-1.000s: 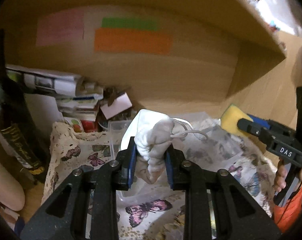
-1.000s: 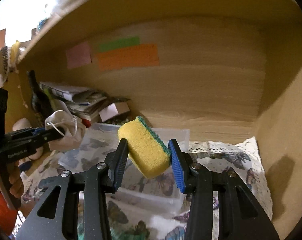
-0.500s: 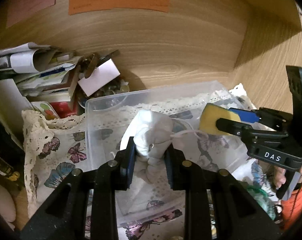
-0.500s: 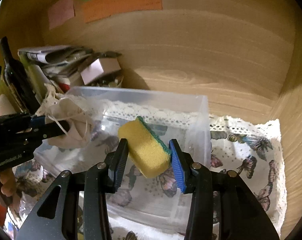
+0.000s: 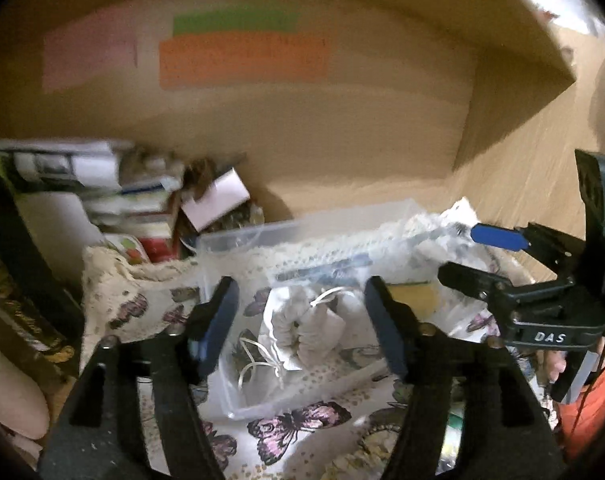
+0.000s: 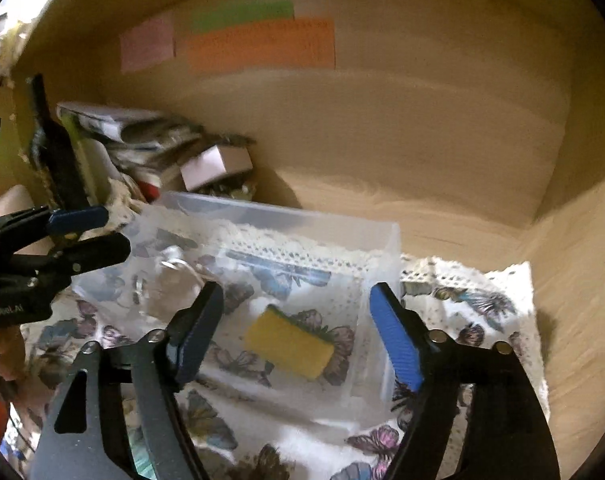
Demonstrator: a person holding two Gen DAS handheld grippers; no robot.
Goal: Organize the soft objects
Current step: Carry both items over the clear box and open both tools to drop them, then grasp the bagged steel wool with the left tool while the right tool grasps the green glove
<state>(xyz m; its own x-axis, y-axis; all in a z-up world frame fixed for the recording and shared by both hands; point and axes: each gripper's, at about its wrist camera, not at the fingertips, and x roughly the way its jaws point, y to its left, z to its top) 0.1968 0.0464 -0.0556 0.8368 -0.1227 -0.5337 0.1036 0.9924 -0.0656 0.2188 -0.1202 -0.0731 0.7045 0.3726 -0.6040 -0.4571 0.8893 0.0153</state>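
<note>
both grippers, left gripper [image 5: 298, 320] and right gripper [image 6: 296, 334], hung spread and empty; the white drawstring cloth pouch [image 5: 308, 326] and yellow sponge [image 6: 288, 346] lay in the clear plastic bin [image 6: 286, 216], where a low jaw could perhaps snag the pouch's cord.

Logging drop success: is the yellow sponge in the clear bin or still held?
In. The yellow sponge with green scrub side lies on the floor of the clear plastic bin, and the right gripper is open above it.

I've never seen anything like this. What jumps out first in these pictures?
Probably the clear plastic box on the butterfly cloth, with a yellow sponge and a white cloth pouch lying inside. Two black grippers hang open above it, the right gripper over the sponge and the left gripper over the pouch. Behind, colored paper notes stick to the wooden wall.
</note>
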